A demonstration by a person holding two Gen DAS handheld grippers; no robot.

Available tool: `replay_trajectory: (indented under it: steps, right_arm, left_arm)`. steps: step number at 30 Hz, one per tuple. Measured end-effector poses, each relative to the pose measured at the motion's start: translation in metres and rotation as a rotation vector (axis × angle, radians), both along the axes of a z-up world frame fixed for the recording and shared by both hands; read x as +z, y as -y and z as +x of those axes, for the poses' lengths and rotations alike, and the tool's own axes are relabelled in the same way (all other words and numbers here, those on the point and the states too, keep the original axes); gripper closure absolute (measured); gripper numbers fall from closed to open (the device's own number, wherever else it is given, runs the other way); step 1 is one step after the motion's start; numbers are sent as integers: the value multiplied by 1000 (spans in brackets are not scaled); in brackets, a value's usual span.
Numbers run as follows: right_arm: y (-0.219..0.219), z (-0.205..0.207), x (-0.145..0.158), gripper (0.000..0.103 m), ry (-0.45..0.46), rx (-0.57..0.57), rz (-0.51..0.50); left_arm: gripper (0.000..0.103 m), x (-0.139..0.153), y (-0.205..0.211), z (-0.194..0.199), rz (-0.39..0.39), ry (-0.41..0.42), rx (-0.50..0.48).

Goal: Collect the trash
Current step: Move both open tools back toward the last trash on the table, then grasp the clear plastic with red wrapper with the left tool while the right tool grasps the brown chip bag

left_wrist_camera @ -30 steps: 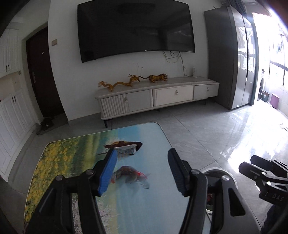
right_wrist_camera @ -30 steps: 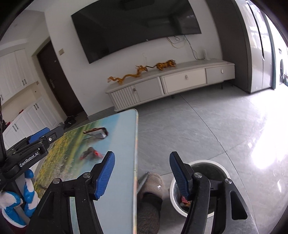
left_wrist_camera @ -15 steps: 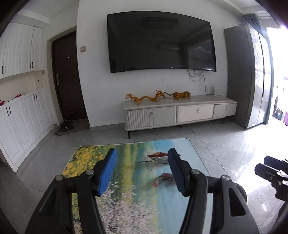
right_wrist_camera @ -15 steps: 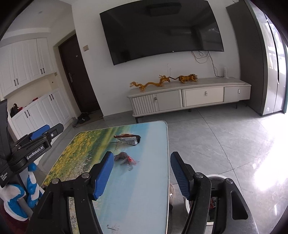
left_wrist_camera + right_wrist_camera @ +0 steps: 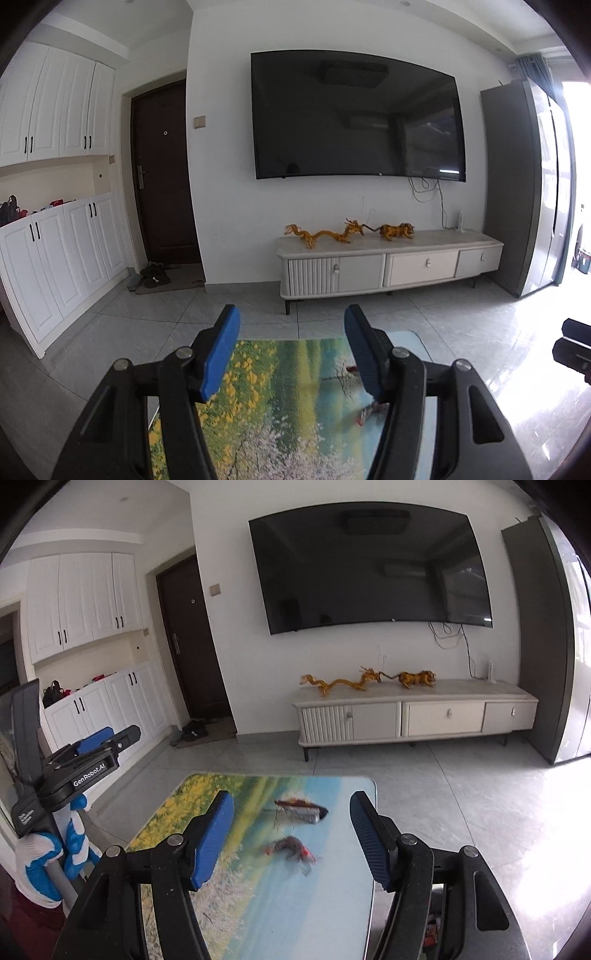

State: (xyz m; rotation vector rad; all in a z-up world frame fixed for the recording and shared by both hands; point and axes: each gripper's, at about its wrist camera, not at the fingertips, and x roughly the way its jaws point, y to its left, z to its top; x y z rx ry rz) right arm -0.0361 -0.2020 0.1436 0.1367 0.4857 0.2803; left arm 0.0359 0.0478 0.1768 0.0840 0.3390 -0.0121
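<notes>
a living room with grey floor tiles [image 5: 461,325] fills the left wrist view: a dark wall television [image 5: 356,118], a low white media console [image 5: 388,264] with golden figurines on top, a brown door [image 5: 162,173] and white cabinets [image 5: 55,236] on the left. below lies a table [image 5: 280,413] printed with a landscape. the left gripper [image 5: 291,350] hangs above the table's near part, pointing toward the console and tipped slightly down, its jaws apart with nothing between them. a red wrapper [image 5: 369,415] lies on the table, half hidden behind the right-hand finger, so its long axis cannot be told. the far table edge sits just past the fingertips, with bare floor beyond it up to the console.

in the right wrist view the same table [image 5: 332,915] shows more fully, its rounded far right corner near the right-hand finger. two pieces of trash lie on it — a dark foil wrapper [image 5: 301,810] farther off, long axis running across the view, and a red wrapper [image 5: 290,849] nearer, blurred, slanting from upper left to lower right. they lie apart from each other. the right gripper [image 5: 291,827] is held over the table, aimed slightly down, jaws apart and empty; both wrappers show in the gap between the fingers, lower down. at far left the left gripper [image 5: 107,740] reaches in over the floor beside the table, held by a hand in a white and blue glove [image 5: 40,864]. open floor lies to the right of the table edge.
</notes>
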Motion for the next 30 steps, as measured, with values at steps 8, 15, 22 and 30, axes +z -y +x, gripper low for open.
replay_trajectory:
  steps: [8, 15, 22, 30]
  right_arm:
    - [-17, 35, 31, 32, 55, 32, -32]
    - [-22, 106, -24, 32, -59, 72, -46]
    - [-12, 186, -101, 32, -185, 135, 16]
    - [-19, 257, -178, 31, -329, 285, 97]
  left_arm:
    - [41, -10, -11, 53, -32, -121, -203]
    - [41, -110, 12, 102, -47, -377, -406]
    - [41, -188, 58, 146, -31, -578, -599]
    - [41, -240, 81, 176, -75, -717, -683]
